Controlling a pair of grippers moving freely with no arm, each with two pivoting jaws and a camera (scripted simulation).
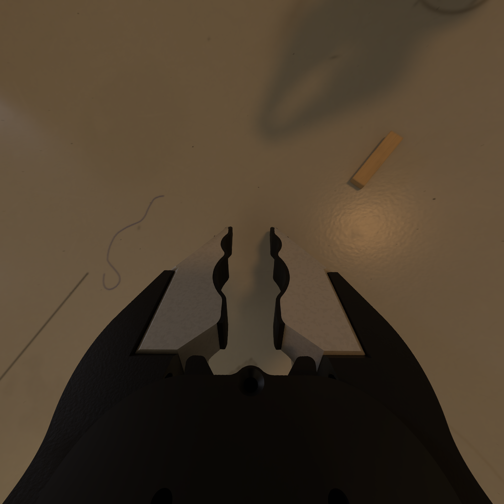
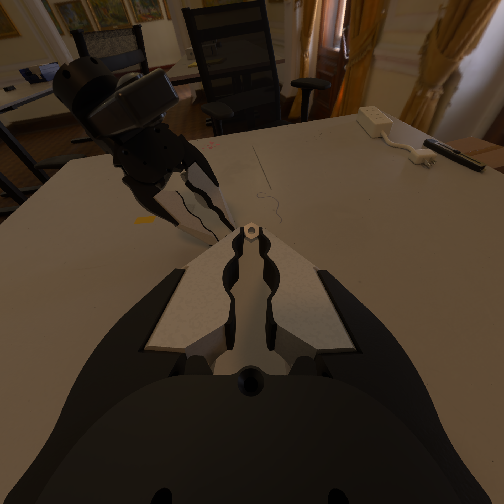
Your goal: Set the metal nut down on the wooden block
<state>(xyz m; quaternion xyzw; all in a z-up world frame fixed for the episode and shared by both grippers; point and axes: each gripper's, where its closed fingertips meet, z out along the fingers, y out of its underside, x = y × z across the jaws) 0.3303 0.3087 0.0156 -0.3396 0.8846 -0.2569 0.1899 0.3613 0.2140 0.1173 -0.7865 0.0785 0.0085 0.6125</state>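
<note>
The metal nut (image 2: 251, 231), a small pale hex nut, sits pinched between my right gripper's (image 2: 251, 231) fingertips, and the gripper is shut on it. The wooden block (image 1: 376, 160), a light tan bar, lies flat on the table in the left wrist view, ahead and to the right of my left gripper (image 1: 251, 229). The left gripper is open and empty, with bare table between its fingers. It also shows in the right wrist view (image 2: 223, 231), tilted down, its tips close to the nut's left side. I cannot make out the block with certainty in the right wrist view.
A blue thread (image 1: 128, 234) and a thin pencil line (image 1: 43, 327) mark the beige table (image 1: 136, 109). A white power strip (image 2: 375, 121), its plug (image 2: 421, 159) and a dark utility knife (image 2: 454, 155) lie far right. A yellow patch (image 2: 145, 219) lies left. Office chairs (image 2: 240, 68) stand behind the table.
</note>
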